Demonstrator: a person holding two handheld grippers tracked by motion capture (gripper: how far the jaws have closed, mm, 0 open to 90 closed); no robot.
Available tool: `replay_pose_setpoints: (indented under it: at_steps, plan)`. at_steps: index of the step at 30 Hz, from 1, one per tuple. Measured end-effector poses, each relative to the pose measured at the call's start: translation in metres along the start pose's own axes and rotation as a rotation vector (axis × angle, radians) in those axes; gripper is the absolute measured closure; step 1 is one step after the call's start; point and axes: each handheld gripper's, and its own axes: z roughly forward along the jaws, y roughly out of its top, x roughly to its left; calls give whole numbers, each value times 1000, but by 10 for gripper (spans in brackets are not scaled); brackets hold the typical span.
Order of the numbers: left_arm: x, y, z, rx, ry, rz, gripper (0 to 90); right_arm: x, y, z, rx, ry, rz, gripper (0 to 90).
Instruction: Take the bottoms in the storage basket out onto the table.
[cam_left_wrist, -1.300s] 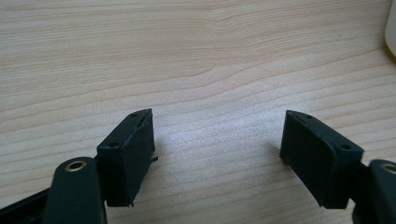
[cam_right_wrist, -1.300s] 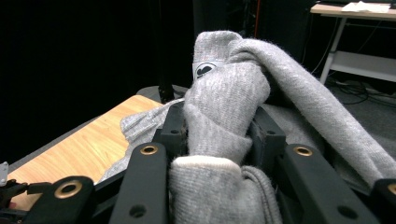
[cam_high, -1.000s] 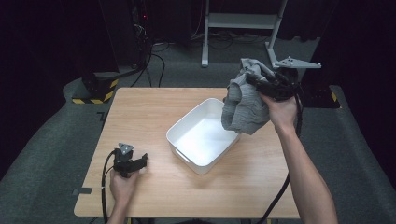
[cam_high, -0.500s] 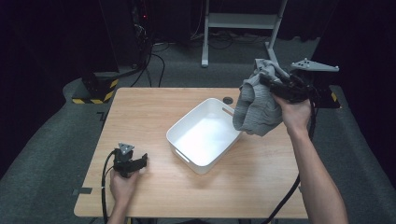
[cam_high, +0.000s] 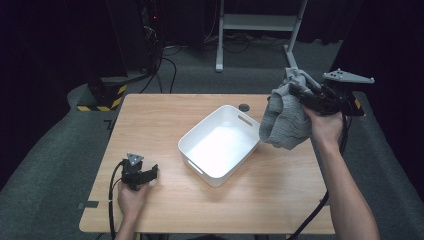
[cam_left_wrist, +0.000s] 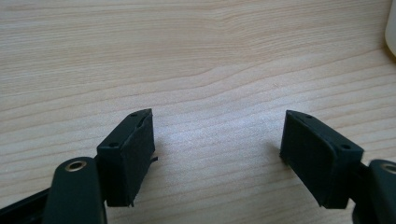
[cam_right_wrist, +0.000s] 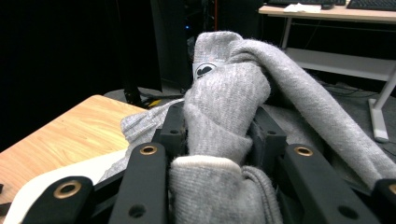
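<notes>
I see a white bin (cam_high: 220, 145) near the middle of the table (cam_high: 150, 125), turned askew. A small dark disc (cam_high: 244, 107), maybe a grommet, sits at the table's far edge.

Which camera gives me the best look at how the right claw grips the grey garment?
The right gripper view: the grey garment bunches between that claw's black jaws. The high view shows the right claw holding it up beside the white bin, grip unclear.
</notes>
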Motion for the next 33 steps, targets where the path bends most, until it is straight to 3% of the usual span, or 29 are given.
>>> replay_pose_setpoints:
  at_steps: [15,33]
  plan:
    - [0,0,0,0,0,0,260,-11,-17,0,21,-24,11,645]
    - [0,0,0,0,1,0,260,-26,-47,2,29,-33,58,641]
